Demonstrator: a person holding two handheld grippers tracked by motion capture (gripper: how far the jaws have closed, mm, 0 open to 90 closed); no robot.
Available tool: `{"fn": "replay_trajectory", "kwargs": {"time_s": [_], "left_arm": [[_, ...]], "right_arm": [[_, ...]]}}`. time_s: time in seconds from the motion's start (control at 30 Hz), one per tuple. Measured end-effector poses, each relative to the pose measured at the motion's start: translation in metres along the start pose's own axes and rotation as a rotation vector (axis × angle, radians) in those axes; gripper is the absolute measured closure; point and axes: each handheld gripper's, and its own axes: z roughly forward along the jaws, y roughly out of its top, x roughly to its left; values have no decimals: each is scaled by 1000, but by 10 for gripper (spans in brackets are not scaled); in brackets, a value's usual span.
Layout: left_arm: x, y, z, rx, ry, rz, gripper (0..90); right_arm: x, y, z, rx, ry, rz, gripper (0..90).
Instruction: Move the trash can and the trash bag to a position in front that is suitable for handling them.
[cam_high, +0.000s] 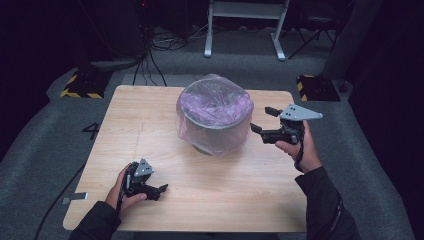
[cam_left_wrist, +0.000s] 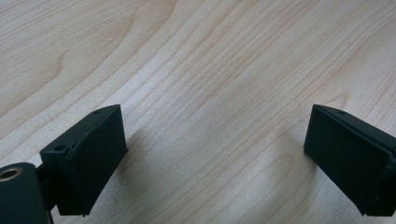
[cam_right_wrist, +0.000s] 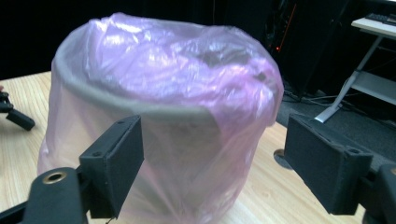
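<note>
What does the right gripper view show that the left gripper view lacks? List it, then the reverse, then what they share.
Right gripper view: a grey bin draped in a pink plastic bag, close ahead of the open fingers, plus dark floor and a white frame. Left gripper view: close wood grain, nothing between its fingers. Shared: the wooden table and two black fingers spread apart.

— Where's my grey round bin under the thin pink plastic bag (cam_high: 214, 116)?

— On the pale wooden table (cam_high: 150, 115), rear centre. My right gripper (cam_high: 264, 120) sits just right of it; my left gripper (cam_high: 159, 190) near the front-left.
</note>
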Motion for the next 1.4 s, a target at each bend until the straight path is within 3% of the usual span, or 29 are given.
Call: {"fn": "replay_trajectory", "kwargs": {"time_s": [0.43,1.0,1.4], "left_arm": [[1,0,0,-1,-4,4,55],[1,0,0,0,-4,5,56],[1,0,0,-1,-6,6,54]], "right_arm": [[1,28,17,6,-1,-27,186],[1,43,48,35,7,-34,185],[10,58,80,75,31,-40,187]]}}
